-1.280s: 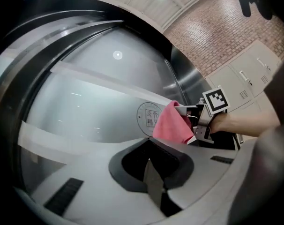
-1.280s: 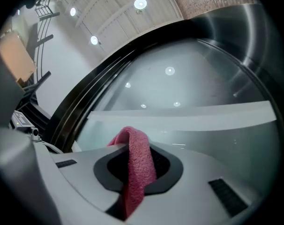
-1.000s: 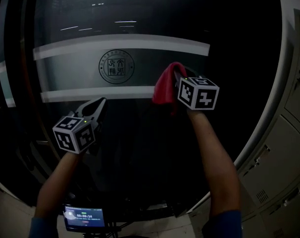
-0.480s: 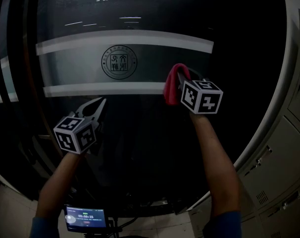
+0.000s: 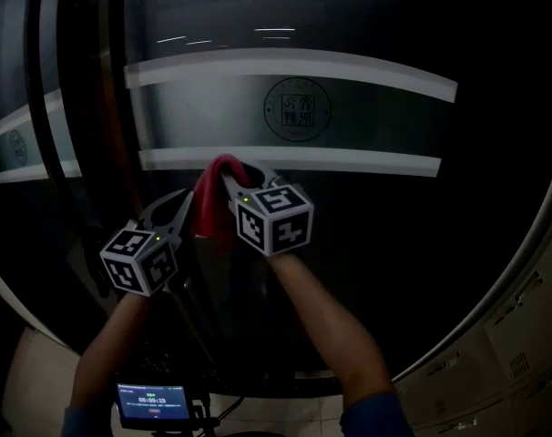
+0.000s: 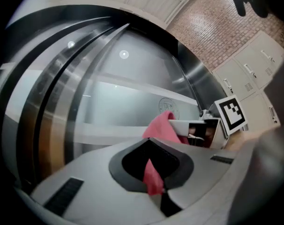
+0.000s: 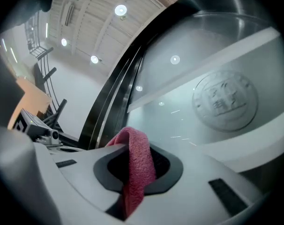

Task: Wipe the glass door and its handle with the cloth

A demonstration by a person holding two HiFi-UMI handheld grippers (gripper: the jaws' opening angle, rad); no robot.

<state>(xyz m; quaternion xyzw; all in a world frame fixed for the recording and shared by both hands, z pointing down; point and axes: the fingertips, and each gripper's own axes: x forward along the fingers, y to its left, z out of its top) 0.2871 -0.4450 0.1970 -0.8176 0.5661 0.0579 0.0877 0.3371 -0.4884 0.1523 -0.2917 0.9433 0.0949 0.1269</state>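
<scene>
Far left, at 9 o'clock, dark vertical frame bars (image 5: 112, 98) edged the glass door (image 5: 413, 235), which filled most of the view ahead of you. A small lit screen (image 5: 153, 401) glowed at 7 o'clock, below your left forearm. Your left gripper (image 5: 182, 200) sat at 8 o'clock and pointed toward 1 o'clock. Its jaws were closed, and a strip of the red cloth (image 5: 212, 206) was caught in the gap between them. Just right of it, near the centre, your right gripper (image 5: 229, 173) was clamped on a fold of the same cloth. The fold bulged above its tips, close to the glass, just under the frosted band (image 5: 203, 116). A round emblem (image 5: 297, 109) sat on that band at 12 o'clock. Pale cabinets (image 5: 522, 326) stood at 4 o'clock.
</scene>
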